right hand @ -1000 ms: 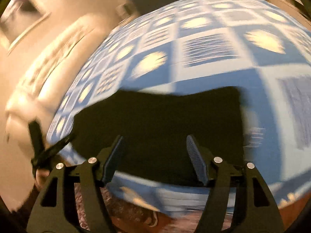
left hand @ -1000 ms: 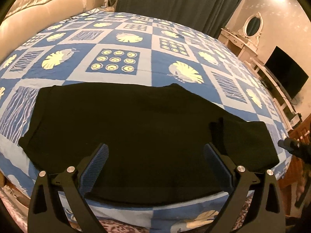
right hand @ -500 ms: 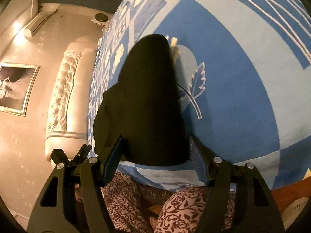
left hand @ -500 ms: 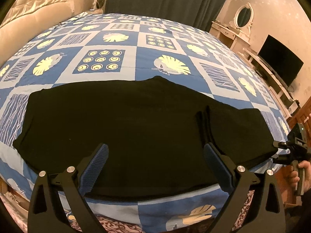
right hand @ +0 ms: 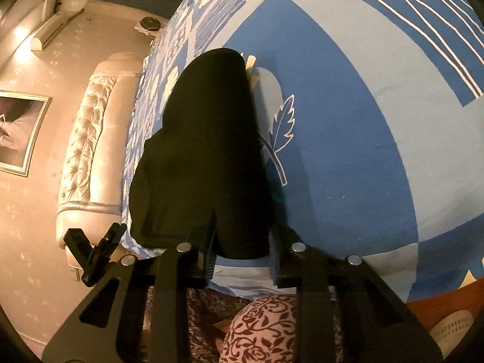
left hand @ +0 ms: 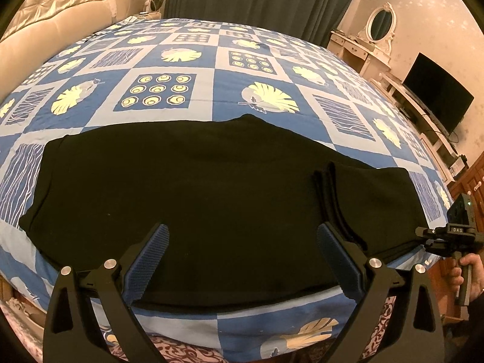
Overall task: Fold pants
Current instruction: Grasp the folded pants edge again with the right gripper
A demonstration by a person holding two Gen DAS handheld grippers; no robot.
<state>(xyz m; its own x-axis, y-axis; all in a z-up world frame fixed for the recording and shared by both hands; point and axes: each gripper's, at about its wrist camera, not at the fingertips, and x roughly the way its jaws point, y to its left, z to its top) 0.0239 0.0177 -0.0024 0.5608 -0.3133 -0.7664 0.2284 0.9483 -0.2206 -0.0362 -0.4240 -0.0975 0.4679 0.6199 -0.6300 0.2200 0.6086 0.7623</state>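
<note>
Black pants (left hand: 193, 187) lie flat across the near part of the bed, with a folded-over flap at their right end. My left gripper (left hand: 242, 260) is open and empty, hovering over the pants' near edge. My right gripper (right hand: 242, 248) has its jaws closing on the right end of the pants (right hand: 208, 151), the cloth edge between the pads. In the left wrist view the right gripper (left hand: 423, 236) shows at the pants' right end.
The bed has a blue and white patterned cover (left hand: 211, 90) with leaf prints. A cream tufted headboard (left hand: 60, 24) stands at the left. A TV (left hand: 435, 90) and a white dresser with mirror (left hand: 372, 42) stand at the right. My patterned trousers (right hand: 272, 326) are below.
My right gripper's jaws have narrowed from wide open onto the end of the pants. My left gripper has barely moved and stays open.
</note>
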